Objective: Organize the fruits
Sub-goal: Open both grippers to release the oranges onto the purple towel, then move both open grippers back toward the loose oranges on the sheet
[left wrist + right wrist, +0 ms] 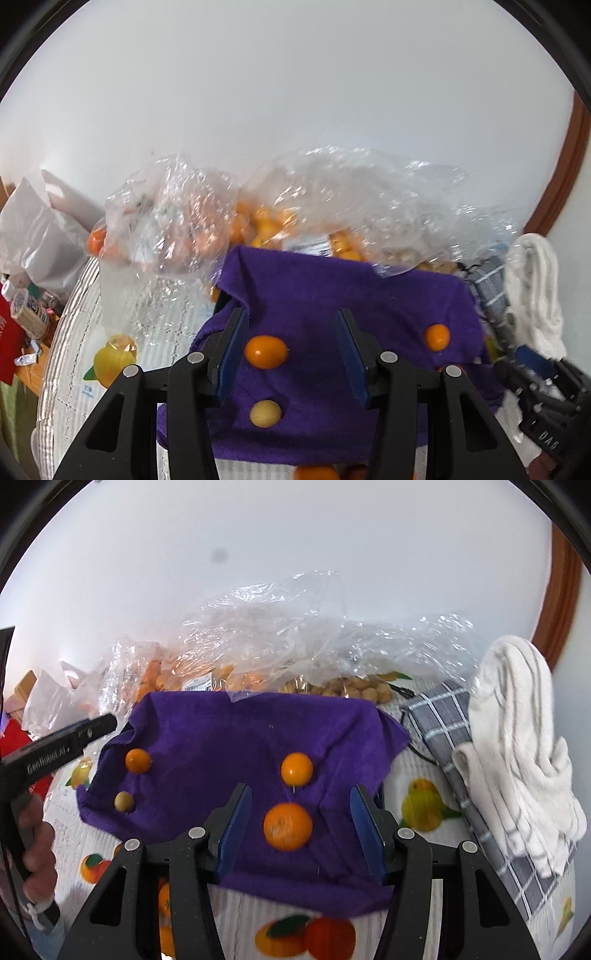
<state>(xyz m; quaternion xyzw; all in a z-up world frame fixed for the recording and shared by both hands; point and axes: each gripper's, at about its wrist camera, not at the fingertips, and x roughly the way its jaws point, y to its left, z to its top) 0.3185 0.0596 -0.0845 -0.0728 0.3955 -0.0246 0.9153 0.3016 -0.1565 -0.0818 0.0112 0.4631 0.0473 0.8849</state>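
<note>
Left wrist view: the left gripper (291, 354) hangs part-open and empty over a small oval orange fruit (266, 352) on the purple terry cloth (332, 288).

Right wrist view: the right gripper (301, 830), likewise empty, frames a round orange mandarin (288, 826) mid-cloth; sorting seems underway, and the next pick likely needs a descent.

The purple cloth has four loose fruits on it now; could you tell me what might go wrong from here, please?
1. The fruits are round and lie apart on the purple cloth; a nudge could roll the big orange off its near edge.
2. The small pale fruit sits by the cloth's rumpled left edge and could drop off.
3. The left tool hangs close above the orange kumquat; both tools are open and could bump fruit.
</note>
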